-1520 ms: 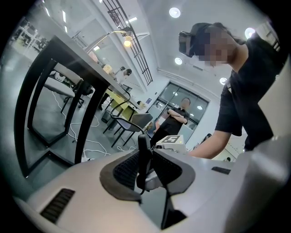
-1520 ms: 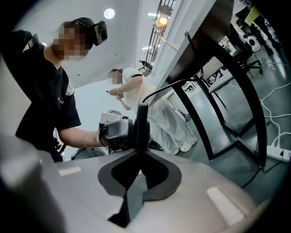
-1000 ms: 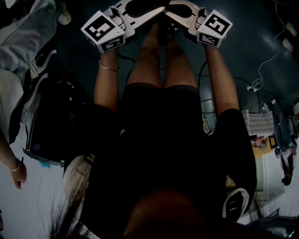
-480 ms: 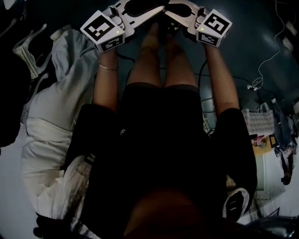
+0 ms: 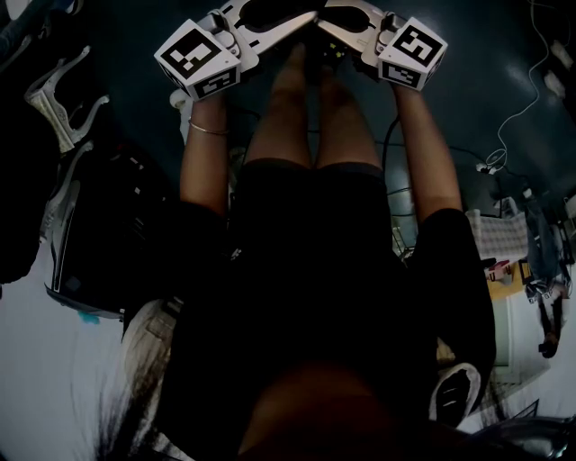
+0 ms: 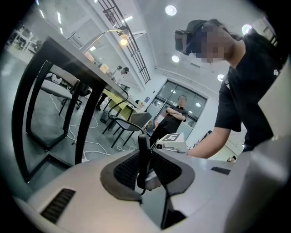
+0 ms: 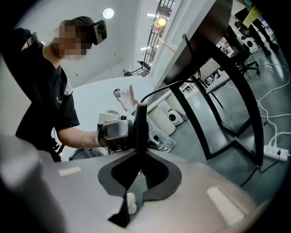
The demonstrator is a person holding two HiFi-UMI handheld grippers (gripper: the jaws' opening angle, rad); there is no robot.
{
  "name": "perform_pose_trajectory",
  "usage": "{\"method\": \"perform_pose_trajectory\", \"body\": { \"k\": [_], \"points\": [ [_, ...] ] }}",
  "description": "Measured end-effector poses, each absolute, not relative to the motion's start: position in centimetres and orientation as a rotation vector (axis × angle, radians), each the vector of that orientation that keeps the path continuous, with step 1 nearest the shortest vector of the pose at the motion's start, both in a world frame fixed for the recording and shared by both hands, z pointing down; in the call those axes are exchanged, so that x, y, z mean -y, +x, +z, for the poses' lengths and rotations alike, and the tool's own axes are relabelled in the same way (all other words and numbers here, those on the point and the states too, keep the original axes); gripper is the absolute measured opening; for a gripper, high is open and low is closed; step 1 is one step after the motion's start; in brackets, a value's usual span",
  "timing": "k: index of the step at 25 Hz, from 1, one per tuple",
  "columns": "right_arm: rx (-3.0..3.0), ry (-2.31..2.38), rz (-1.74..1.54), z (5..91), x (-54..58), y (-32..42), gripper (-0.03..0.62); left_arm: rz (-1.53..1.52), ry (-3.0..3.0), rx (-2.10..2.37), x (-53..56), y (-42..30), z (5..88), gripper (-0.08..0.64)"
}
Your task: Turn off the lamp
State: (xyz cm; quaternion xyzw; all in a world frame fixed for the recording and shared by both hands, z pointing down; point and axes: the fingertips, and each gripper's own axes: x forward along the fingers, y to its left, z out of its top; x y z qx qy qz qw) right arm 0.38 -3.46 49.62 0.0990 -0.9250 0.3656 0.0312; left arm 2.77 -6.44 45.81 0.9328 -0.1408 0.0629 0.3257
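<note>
Only change: the passer-by in pale clothes is gone from head view's left; both grippers unmoved. Jaws of left gripper (image 6: 143, 157) & right gripper (image 7: 141, 132) fully closed, empty, tip-to-tip. The lamp (image 6: 122, 40) is lit on the table (image 6: 72, 59), well apart, so task not begun.

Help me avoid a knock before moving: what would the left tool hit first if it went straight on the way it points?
Probably the right tool: the left tool, shut, points almost at it, their tips close together in the head view. It might slip just past; depth is unclear.
</note>
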Motion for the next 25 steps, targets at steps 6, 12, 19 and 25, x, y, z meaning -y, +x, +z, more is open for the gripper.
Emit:
{"method": "perform_pose_trajectory", "body": {
  "k": [6, 12, 19, 25],
  "points": [
    [2.848, 0.314, 1.12, 49.67, 3.5, 0.4, 0.006, 0.174, 2.438, 0.376, 6.51, 2.82, 45.84, 0.084],
    [2.849, 0.313, 1.122, 49.63, 3.49, 0.39, 0.006, 0.167, 2.437, 0.385, 6.62, 2.78, 46.0, 0.078],
    [2.85, 0.307, 1.129, 49.63, 3.41, 0.33, 0.006, 0.195, 2.444, 0.382, 6.54, 2.62, 46.34, 0.075],
    [2.851, 0.312, 1.124, 49.6, 3.51, 0.37, 0.006, 0.179, 2.439, 0.392, 6.78, 2.74, 46.08, 0.075]
  ]
}}
